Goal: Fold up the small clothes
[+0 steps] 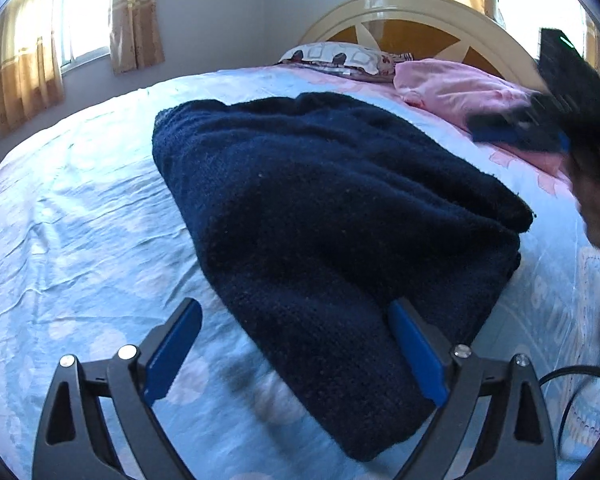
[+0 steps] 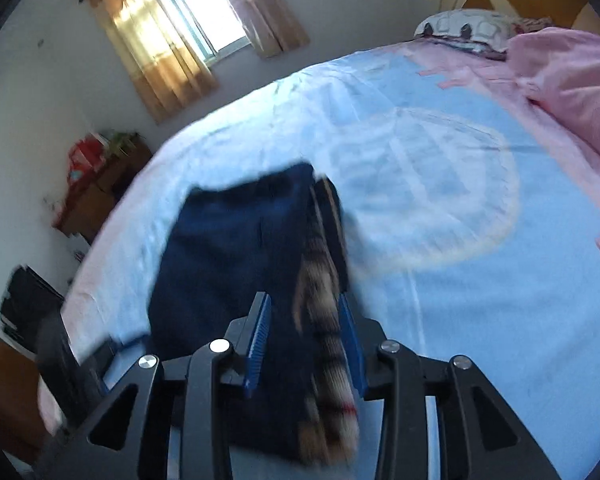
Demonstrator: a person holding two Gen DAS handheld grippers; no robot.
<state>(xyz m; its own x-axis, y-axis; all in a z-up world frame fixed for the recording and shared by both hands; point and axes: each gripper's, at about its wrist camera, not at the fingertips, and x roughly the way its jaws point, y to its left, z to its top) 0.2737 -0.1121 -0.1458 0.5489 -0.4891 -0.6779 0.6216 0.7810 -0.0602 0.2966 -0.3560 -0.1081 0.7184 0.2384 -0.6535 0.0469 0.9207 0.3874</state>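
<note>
A dark navy knitted garment [image 1: 332,216] lies folded in layers on the light blue bed sheet [image 1: 80,208]. My left gripper [image 1: 296,312] is open, its blue pads on either side of the garment's near corner, holding nothing. My right gripper [image 2: 304,308] shows blurred in its own view, its jaws partly closed around the navy garment [image 2: 228,248] and a striped beige lining [image 2: 324,320]; it looks shut on the cloth. The right gripper also shows blurred at the right edge of the left wrist view [image 1: 520,132].
A pink blanket [image 1: 460,88] and a patterned pillow [image 1: 336,56] lie by the arched headboard [image 1: 404,12]. Curtained windows [image 1: 80,28] are on the far wall. A wooden cabinet [image 2: 96,192] stands beside the bed. A black cable [image 1: 572,384] hangs at the right.
</note>
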